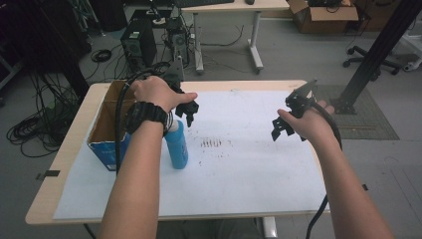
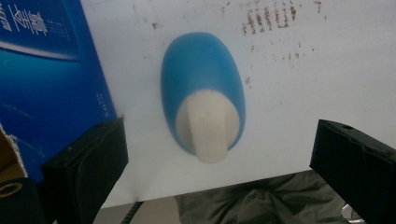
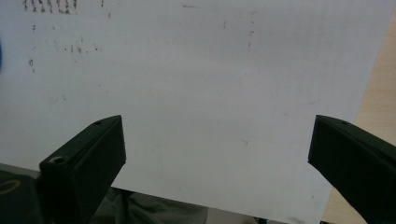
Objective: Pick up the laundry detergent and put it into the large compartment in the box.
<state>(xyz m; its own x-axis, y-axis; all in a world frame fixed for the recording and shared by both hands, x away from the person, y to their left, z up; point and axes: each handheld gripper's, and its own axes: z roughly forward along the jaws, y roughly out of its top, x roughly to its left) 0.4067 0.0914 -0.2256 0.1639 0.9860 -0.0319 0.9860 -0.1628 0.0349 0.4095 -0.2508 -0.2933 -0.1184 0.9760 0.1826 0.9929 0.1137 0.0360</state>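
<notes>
A blue bottle [image 1: 177, 146] with a pale cap stands upright on the white sheet, just right of the box. My left gripper [image 1: 186, 112] hovers directly above it, open, jaws wide apart. From the left gripper view I look down on the bottle [image 2: 202, 88] and its pale cap [image 2: 208, 127] between the jaws, with nothing held. My right gripper [image 1: 282, 127] hangs open over the right half of the sheet [image 3: 196, 79], nothing between its jaws.
An open cardboard box [image 1: 106, 124] with blue sides stands at the table's left, close beside the bottle; its blue wall [image 2: 44, 88] shows in the left gripper view. Dark smudges [image 1: 211, 143] mark the sheet's middle. The wooden table edge [image 3: 380, 98] lies right of the sheet.
</notes>
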